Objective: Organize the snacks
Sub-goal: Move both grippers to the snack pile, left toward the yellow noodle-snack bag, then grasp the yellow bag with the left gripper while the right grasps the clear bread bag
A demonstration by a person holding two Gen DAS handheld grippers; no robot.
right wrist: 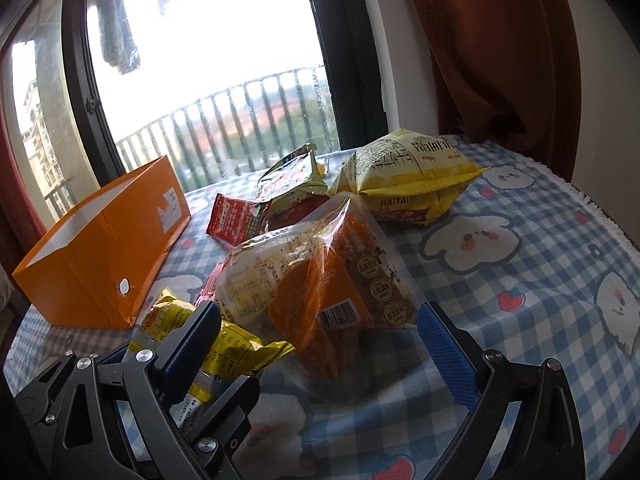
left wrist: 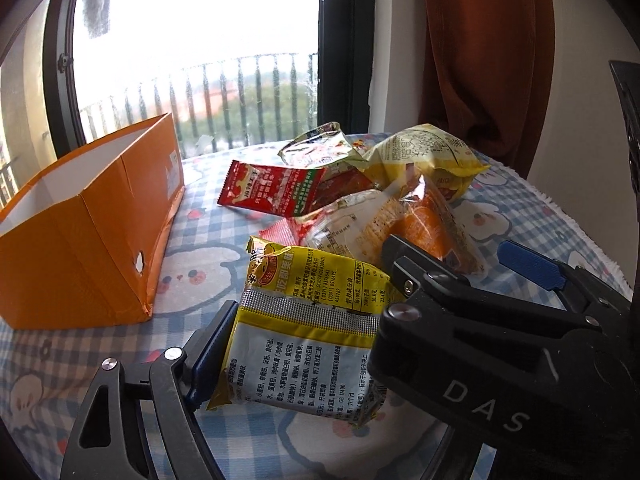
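A yellow snack packet (left wrist: 308,344) lies between my left gripper's (left wrist: 308,320) jaws. The left blue pad (left wrist: 212,344) presses its edge. The right finger is hidden behind the right gripper, but the right wrist view shows that finger (right wrist: 236,396) against the packet (right wrist: 228,352). My right gripper (right wrist: 320,336) stands open around a clear bag of orange snacks (right wrist: 320,288), its pads apart from it. Behind lie a red packet (right wrist: 236,220), a greenish packet (right wrist: 288,180) and a big yellow bag (right wrist: 408,176).
An open orange box (left wrist: 80,240) stands at the left on the checked blue tablecloth (left wrist: 200,248). Behind the table are a window with a railing and a rust curtain (left wrist: 480,60). The cloth's fringed edge (right wrist: 600,216) runs along the right.
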